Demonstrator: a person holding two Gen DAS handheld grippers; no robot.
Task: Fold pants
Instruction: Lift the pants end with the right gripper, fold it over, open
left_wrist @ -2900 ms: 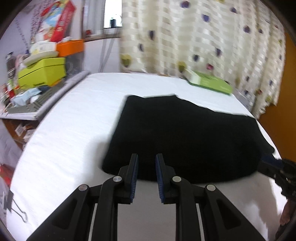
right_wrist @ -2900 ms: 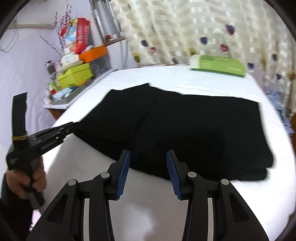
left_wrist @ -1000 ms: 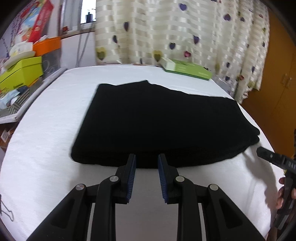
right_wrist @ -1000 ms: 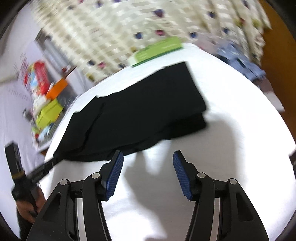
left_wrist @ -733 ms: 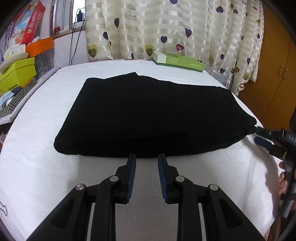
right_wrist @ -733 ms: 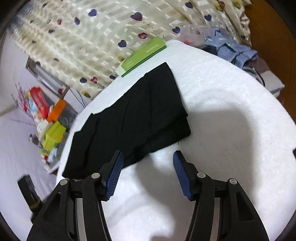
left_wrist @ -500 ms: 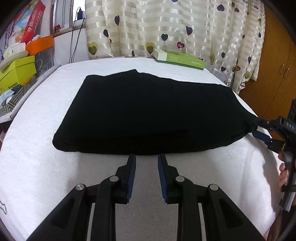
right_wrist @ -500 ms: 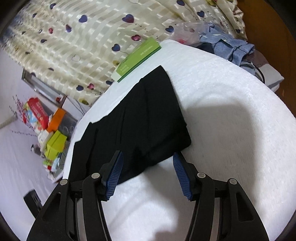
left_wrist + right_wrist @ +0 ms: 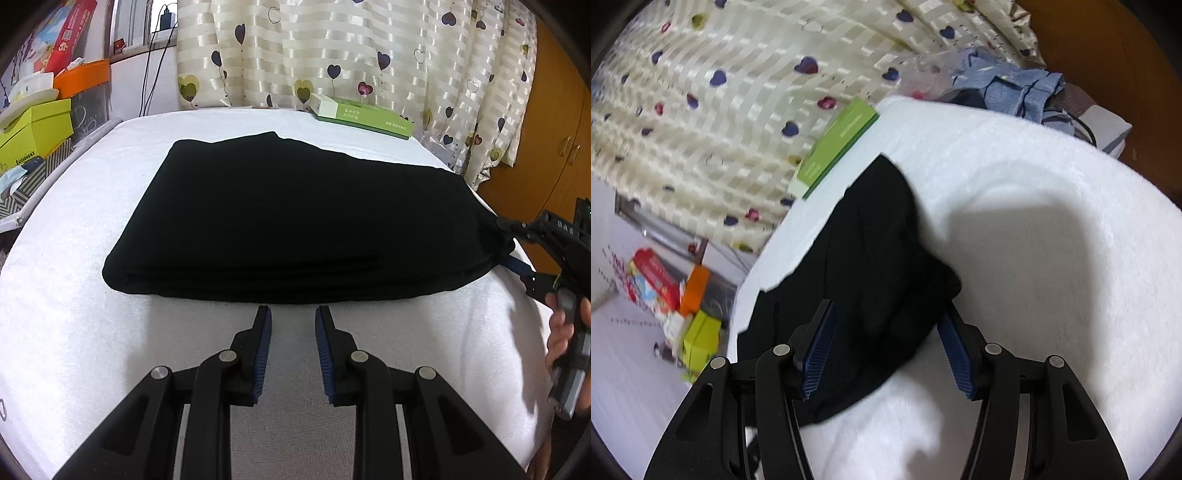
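Fluffy white bed (image 9: 74, 332); black folded pants (image 9: 295, 214).

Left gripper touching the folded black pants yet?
Apart. The left wrist view shows white cover between the left gripper fingertips and the near edge of the folded black pants.

Folded black pants (image 9: 295, 218) lie on a white towel-covered table (image 9: 74, 332). The left gripper (image 9: 292, 325) hovers just before their near edge, jaws slightly apart. The right gripper (image 9: 504, 242) straddles the pants' right end, fingers spread.
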